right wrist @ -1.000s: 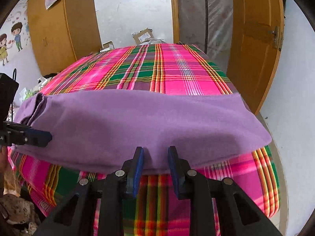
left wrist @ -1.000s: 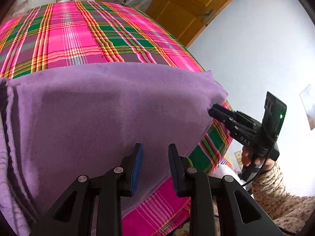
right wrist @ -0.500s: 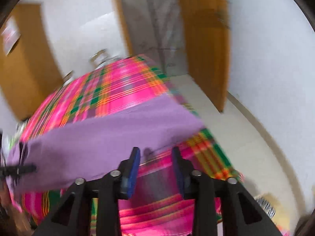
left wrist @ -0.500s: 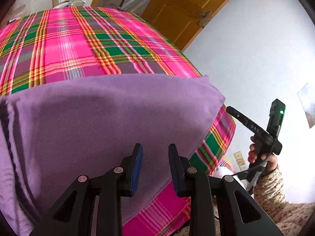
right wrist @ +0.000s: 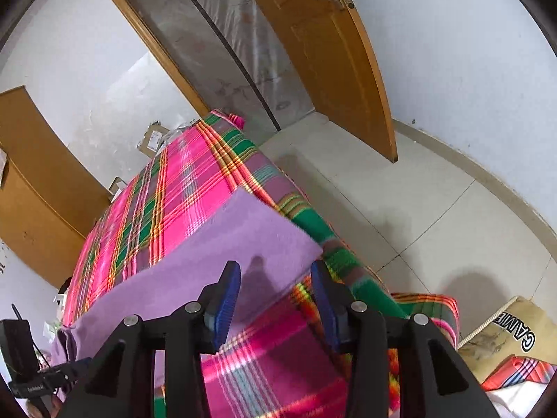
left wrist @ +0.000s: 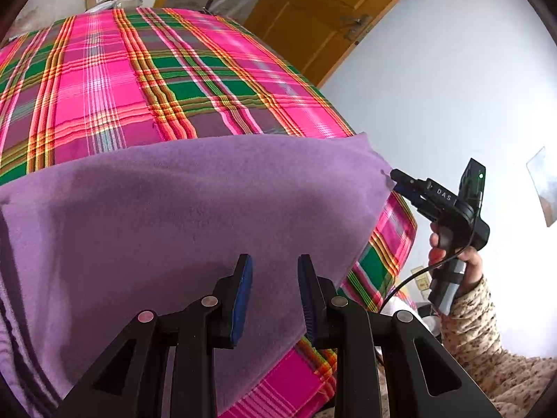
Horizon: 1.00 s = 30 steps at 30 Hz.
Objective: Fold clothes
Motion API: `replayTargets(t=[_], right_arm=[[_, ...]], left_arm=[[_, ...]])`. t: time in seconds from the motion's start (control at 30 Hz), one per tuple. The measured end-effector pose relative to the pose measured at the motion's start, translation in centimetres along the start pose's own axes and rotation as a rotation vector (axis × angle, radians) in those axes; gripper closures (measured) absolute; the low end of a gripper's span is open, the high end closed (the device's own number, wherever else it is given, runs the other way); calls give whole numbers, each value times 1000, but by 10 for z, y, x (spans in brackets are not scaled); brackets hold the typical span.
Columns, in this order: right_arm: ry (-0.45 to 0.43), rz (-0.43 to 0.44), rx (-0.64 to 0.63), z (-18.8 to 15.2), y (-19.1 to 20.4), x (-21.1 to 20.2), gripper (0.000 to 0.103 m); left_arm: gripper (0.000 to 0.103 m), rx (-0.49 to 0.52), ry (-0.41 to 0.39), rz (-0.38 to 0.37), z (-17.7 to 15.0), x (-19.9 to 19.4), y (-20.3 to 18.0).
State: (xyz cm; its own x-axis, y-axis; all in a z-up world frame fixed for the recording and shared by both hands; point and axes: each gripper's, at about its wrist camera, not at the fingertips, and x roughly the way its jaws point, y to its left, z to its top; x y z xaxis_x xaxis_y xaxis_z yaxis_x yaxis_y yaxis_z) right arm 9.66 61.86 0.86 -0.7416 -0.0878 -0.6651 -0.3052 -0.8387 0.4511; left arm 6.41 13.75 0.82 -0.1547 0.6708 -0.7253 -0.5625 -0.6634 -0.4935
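We see one purple garment spread over the near end of one plaid-covered bed. Our left gripper hovers above the cloth at six o'clock, jaws narrowly parted with nothing pinched between them. Our right gripper has just been opening; its jaws stand wide and empty beside the garment's corner at three o'clock in the left view. One wooden door stands ajar at one o'clock.

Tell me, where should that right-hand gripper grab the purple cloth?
Probably the near right corner of the purple cloth, approached from the bed's right edge: there the cloth lies flat on the plaid bedsheet, its corner free beside the open right gripper.
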Motion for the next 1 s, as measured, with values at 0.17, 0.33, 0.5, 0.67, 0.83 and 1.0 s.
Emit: replayTargets(t=[0.17,0.33,0.5,0.67,0.83,1.0], right_arm=[[-8,4,6,1,1,2,60],[0,-11,-17,3,4,7,85],[4,25,-37,0,7,5,90],[-35,41,-105,0,25,-8,90],[-78,60,-192,-2,50,-23,91],[-113,84,-279,-5,78,-36,91]], left_arm=[[75,2,6,3,2,3,0],[75,-1,16,10,4,7,2],[75,0,16,15,4,8,0],[75,-2,16,15,4,8,-1],[75,-5,15,6,5,8,-2],[75,-10,10,-3,6,6,-2]])
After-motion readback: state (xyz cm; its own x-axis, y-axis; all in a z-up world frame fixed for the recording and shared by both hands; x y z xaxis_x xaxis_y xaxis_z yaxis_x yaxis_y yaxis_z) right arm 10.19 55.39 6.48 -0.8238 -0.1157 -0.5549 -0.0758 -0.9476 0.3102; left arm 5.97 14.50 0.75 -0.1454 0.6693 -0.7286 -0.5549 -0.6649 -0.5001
